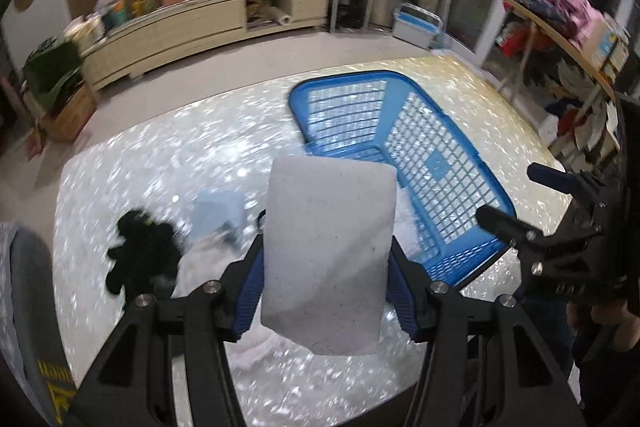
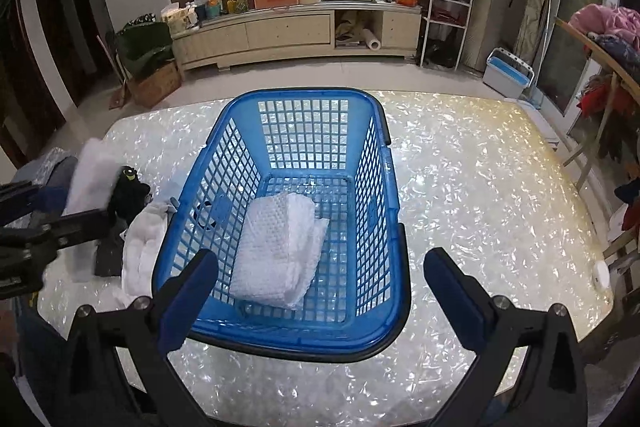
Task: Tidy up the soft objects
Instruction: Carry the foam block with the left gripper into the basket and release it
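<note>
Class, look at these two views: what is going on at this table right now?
A person is sorting soft things into a blue basket on a pearly table, with a gripping tool in each hand. The left tool is shut on a white sponge-like pad, held above the table beside the basket. The right tool is open and empty over the basket's near rim. One folded white towel already lies inside. A black plush toy and a white cloth lie outside.
</note>
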Tool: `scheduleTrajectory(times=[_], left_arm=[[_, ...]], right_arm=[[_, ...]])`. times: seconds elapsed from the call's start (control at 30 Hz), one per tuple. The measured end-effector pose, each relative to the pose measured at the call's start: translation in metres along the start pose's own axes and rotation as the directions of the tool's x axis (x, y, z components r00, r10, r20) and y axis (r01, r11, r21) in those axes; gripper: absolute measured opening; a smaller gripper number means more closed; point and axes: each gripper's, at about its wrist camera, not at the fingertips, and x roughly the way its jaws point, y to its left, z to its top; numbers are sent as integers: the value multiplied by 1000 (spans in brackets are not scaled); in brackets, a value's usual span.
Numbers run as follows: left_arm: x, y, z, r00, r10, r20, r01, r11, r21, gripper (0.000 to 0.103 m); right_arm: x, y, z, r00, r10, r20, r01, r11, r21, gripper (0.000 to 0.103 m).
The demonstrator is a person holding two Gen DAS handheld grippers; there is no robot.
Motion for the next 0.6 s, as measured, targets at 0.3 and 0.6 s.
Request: scheduleTrajectory(times=[0.3,0.6], left_arm=[[54,-38,40,997,-54,-52,59,992,107,54],[115,-61,69,995,-38,-91,58,972,227,54]], right_arm=[[23,-22,3,999,-20,-39,22,999,32,103],[50,-40,9,995,-29,-92,33,998,48,103]])
